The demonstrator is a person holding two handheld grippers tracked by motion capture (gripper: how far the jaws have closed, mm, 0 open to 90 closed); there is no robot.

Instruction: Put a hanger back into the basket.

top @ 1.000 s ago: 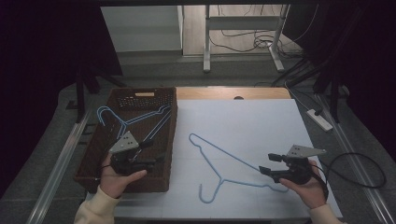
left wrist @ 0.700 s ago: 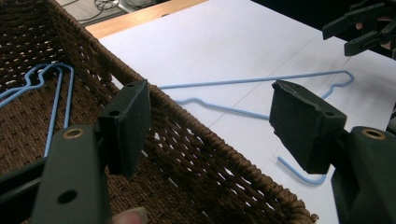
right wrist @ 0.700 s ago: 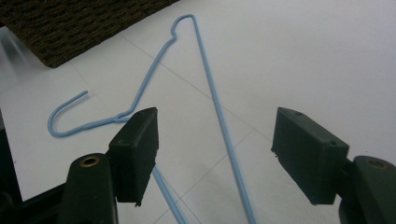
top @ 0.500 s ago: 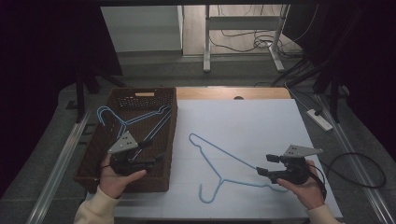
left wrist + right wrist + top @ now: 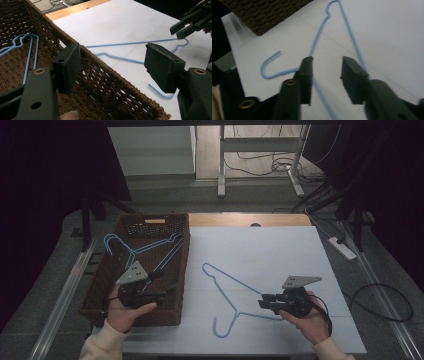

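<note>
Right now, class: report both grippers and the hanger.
Left gripper open over basket. Right gripper just been closing, astride blue hanger wire on the white table, not clamped. Nothing in the way.

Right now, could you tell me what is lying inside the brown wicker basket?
Blue wire hangers lie inside the wicker basket. The left gripper and hand cover the near end, so anything beneath stays hidden.

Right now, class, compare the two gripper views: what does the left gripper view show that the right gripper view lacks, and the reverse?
Left gripper view's own: blue hangers lying inside the woven basket, a wooden table edge, and the right gripper far off above the loose hanger. Right gripper view's own: the loose hanger's wire running between its jaws, which have just been closing but do not yet press on it, and the full curve of the hook. Shared: the loose hanger on the white table and the basket's wall.
</note>
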